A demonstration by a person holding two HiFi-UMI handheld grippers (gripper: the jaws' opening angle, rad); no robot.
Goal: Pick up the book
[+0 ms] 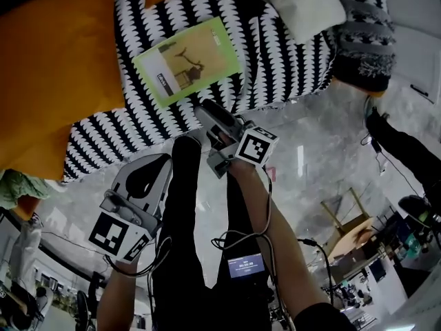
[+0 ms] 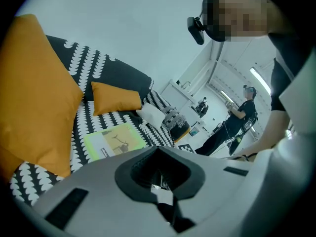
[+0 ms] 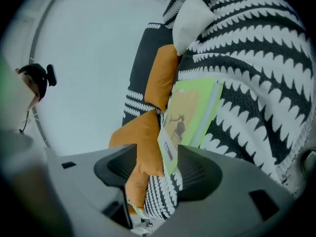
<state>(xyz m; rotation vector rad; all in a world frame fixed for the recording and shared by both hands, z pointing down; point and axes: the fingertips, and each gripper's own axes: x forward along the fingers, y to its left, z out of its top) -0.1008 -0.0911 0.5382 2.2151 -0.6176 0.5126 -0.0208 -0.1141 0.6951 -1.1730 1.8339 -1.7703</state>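
Nearest my head camera, at the lower left of the frame, is the left gripper point(image 2: 159, 174). Its own view shows the dark pads drawn together with nothing caught in them. It hangs well back from the sofa, so I count it out of this step.

The right gripper point(image 3: 158, 167) sits at mid-frame in the head view, its tip just short of the seat edge. Its jaws stand wide apart. In its own view the near corner of the book point(image 1: 187, 61) lines up with the gap between them, but I judge that neither pad touches it yet.

The book has a lime-green border and a tan cover picture. It lies flat and a little askew on the black-and-white patterned cover point(image 1: 275, 67), in the upper middle of the head view.

As I read it, the approach is nearly done. The last reach, the closing on an edge and the lift are all left.

The main trouble is that the book lies flat on soft fabric. One jaw has to get under the near edge, and the cover may bunch or get pinched with it.

The big orange cushion point(image 1: 55, 67) fills the upper left, just beside the book's left corner, and limits any approach from that side. A smaller orange cushion point(image 2: 116, 97) lies beyond the book. The white pillow point(image 1: 300, 5) and the grey patterned cushion point(image 1: 365, 47), upper right, are well apart from it.

A standing person point(image 2: 242, 117), right of centre in the left gripper view, is far off across the room.
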